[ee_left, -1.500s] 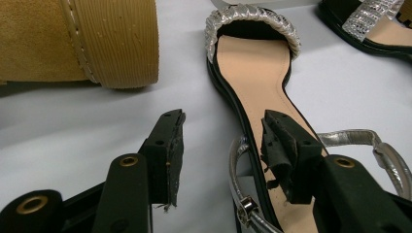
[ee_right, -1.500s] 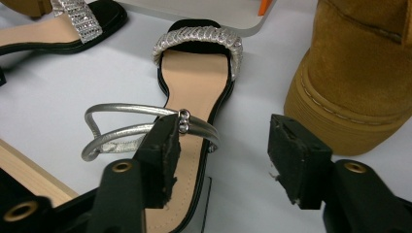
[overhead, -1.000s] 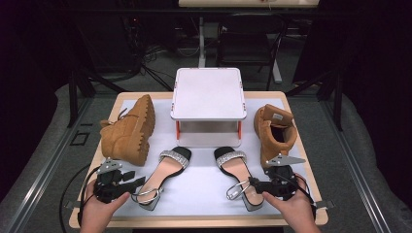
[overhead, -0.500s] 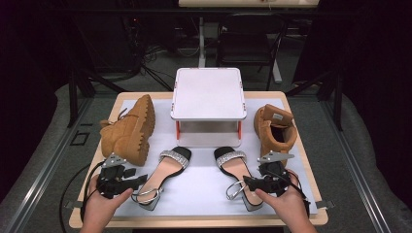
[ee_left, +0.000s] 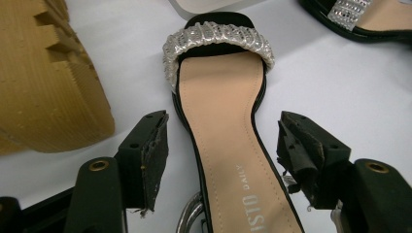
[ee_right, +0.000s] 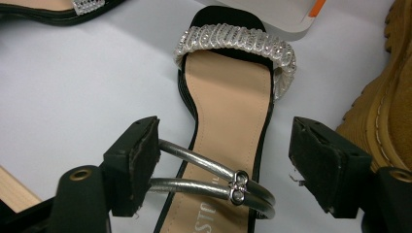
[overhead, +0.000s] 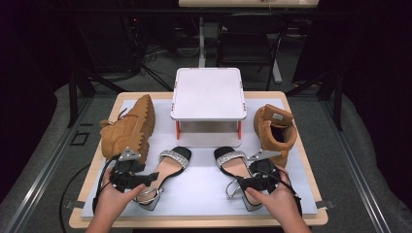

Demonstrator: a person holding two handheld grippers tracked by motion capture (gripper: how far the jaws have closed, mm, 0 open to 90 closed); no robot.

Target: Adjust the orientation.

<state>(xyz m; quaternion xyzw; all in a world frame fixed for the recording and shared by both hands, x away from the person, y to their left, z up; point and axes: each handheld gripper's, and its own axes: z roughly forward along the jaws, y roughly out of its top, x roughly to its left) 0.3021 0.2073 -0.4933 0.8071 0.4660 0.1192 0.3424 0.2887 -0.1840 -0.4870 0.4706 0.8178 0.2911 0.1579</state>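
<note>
Two black sandals with silver rhinestone toe bands lie toes-away on the white mat. My left gripper (overhead: 149, 179) reaches in over the heel of the left sandal (overhead: 170, 165). In the left gripper view the left gripper (ee_left: 223, 131) has just been opening; the left sandal's insole (ee_left: 228, 97) lies between the spread pads, and neither pad touches it. My right gripper (overhead: 241, 183) is at the heel of the right sandal (overhead: 232, 162). In the right gripper view the right gripper (ee_right: 226, 133) has also just been opening, astride the right sandal (ee_right: 228, 97) and its silver ankle strap (ee_right: 214, 182).
A tan boot (overhead: 128, 128) lies on its side at the left, close to the left gripper. A second tan boot (overhead: 274, 128) stands upright at the right. A white platform on orange legs (overhead: 208, 94) stands behind the sandals. The wooden table edge (overhead: 194, 222) runs along the front.
Both hands have shifted inward and slightly forward over the sandals' heels. Both pairs of jaws stand wider apart than before.
</note>
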